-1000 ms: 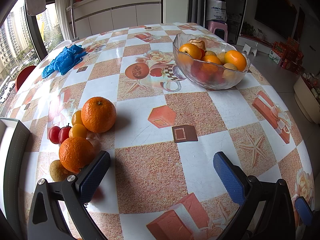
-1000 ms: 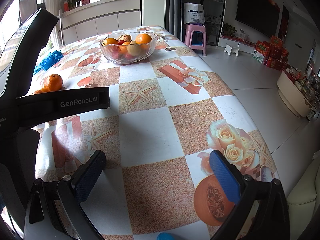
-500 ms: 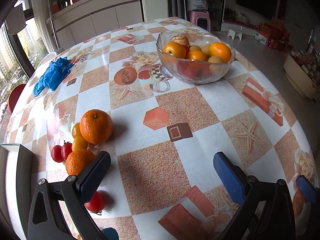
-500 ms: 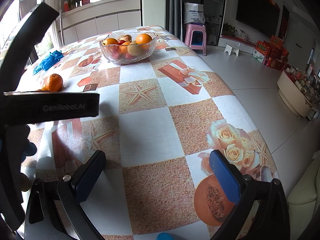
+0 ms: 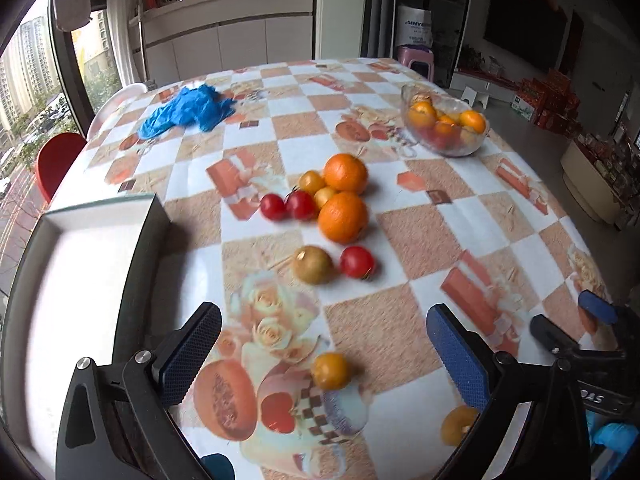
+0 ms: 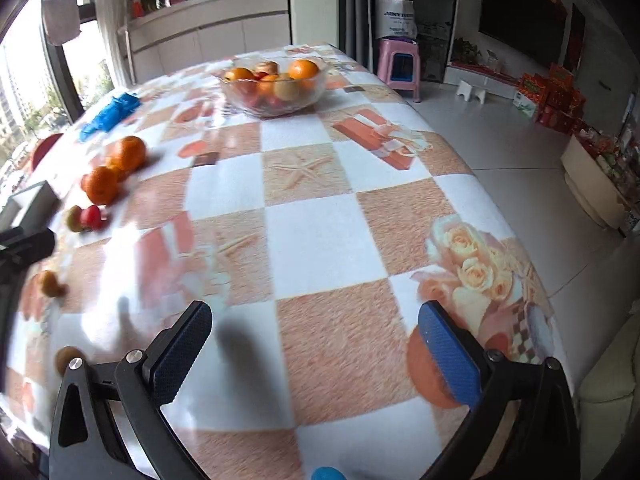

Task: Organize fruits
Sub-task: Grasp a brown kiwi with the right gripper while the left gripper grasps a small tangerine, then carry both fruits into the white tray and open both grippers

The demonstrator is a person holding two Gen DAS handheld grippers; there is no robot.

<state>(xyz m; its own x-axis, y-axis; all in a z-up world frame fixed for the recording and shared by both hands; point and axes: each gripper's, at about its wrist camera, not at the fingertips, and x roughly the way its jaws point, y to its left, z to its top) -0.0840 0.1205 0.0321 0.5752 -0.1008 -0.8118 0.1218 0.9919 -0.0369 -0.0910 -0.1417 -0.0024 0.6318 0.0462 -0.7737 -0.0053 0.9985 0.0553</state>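
Blue pads face each other across a wide gap on my left tongs (image 5: 324, 354), which hang above the table (image 5: 404, 236) with nothing gripped. Between their fingers, on the patterned cloth, lies a small orange fruit (image 5: 330, 371); another one (image 5: 460, 426) sits partly behind the right finger. Farther out a brownish fruit (image 5: 312, 265) lies just beside a red tomato (image 5: 357, 262). Beyond those is the main cluster: two big oranges (image 5: 344, 216), touching or nearly so, with two small yellow fruits (image 5: 312, 182) and two more tomatoes (image 5: 287, 206) packed against their left side. A white tray (image 5: 72, 280) with a dark rim sits at the left, near the table's edge. Far across the table stands a glass bowl (image 5: 446, 124) holding oranges and other fruit, well apart from the loose pile, and a blue crumpled cloth or glove (image 5: 186, 110) lies at the far left.

My right tongs (image 6: 316, 354) are also spread wide and empty, over a bare stretch of the checkered cloth. From that side the bowl (image 6: 276, 86) is straight ahead and the loose fruit lies off to the left. A pink stool (image 6: 400, 68) stands on the floor past the table.
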